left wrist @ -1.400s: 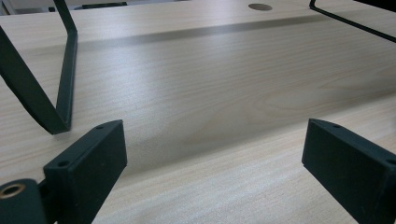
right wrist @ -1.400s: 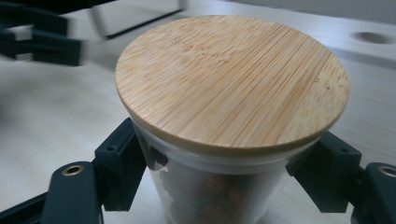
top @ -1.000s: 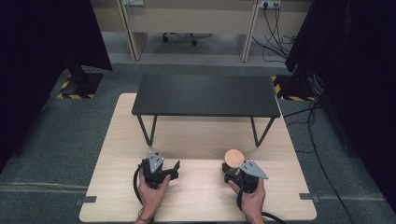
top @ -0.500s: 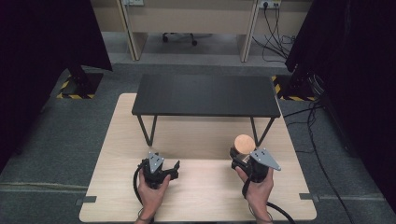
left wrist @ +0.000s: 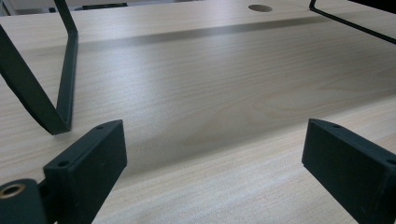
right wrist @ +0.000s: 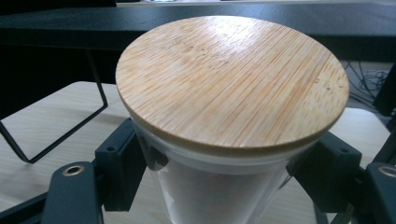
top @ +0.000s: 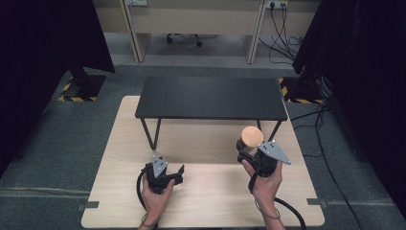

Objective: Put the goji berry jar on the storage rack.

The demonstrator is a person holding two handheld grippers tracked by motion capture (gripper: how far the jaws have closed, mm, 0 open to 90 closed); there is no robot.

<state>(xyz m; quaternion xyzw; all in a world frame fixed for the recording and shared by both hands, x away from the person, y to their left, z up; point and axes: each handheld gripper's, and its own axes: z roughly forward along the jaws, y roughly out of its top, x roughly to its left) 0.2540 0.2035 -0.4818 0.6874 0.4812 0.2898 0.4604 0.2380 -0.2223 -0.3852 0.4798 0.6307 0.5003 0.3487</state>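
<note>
A clear jar (right wrist: 219, 186) with a round bamboo lid (top: 252, 136) is clamped between the jaws of my right gripper (top: 249, 146), held above the light wooden table (top: 210, 196) just in front of the black shelf's right legs. In the right gripper view the lid (right wrist: 232, 77) sits close and the black pads (right wrist: 122, 163) press on the glass below it from both sides. My left gripper (top: 167, 173) rests low over the table at the front left, jaws wide open, with bare wood between its pads (left wrist: 93, 158).
A low black shelf (top: 210, 98) on thin metal legs (left wrist: 63, 79) stands across the back half of the table. Cables trail over the floor at the right. A cable hole (left wrist: 260, 8) is set in the table's far side.
My right gripper has risen with the jar, and the lid now sits higher and slightly further right. The left gripper has stayed where it was.
</note>
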